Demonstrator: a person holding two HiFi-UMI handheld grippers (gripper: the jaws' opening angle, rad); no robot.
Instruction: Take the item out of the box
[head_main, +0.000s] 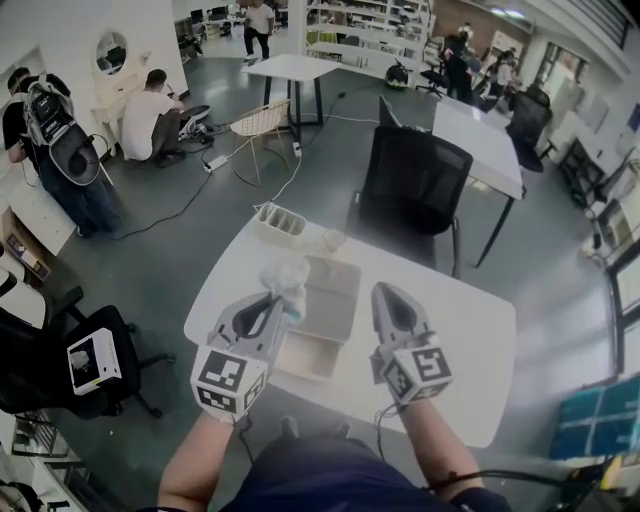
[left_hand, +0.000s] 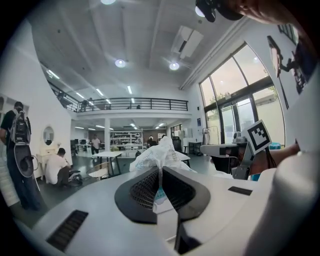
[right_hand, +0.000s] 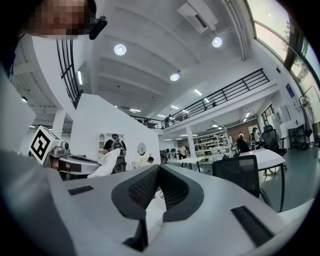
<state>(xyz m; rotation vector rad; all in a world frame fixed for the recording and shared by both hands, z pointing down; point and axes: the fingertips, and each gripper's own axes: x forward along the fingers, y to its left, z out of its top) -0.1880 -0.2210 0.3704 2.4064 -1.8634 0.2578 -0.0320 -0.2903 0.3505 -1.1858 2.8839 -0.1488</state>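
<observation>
Item 1. Left gripper (head_main: 283, 297) (left_hand: 161, 167): jaws closed tight on a pinch of the crumpled plastic bag (head_main: 285, 275) (left_hand: 160, 152). The bag bunches out past the fingertips.

Item 2. Plastic bag: pale and wrinkled, held at the 10 o'clock corner of the box (head_main: 330, 300). Whether it is wholly clear of the box cannot be told.

Item 3. Box: brown cardboard, flaps open, at the middle of the white table (head_main: 470, 340), between the two grippers.

Item 4. Right gripper (head_main: 385, 290) (right_hand: 159, 167): at the box's 3 o'clock side, jaw tips together, nothing gripped.

Item 5. White slotted tray (head_main: 280, 222): on the table at 11 o'clock from the box, near the far edge.

Item 6. Black office chair (head_main: 415, 185): beyond the table, at 1 o'clock.
</observation>
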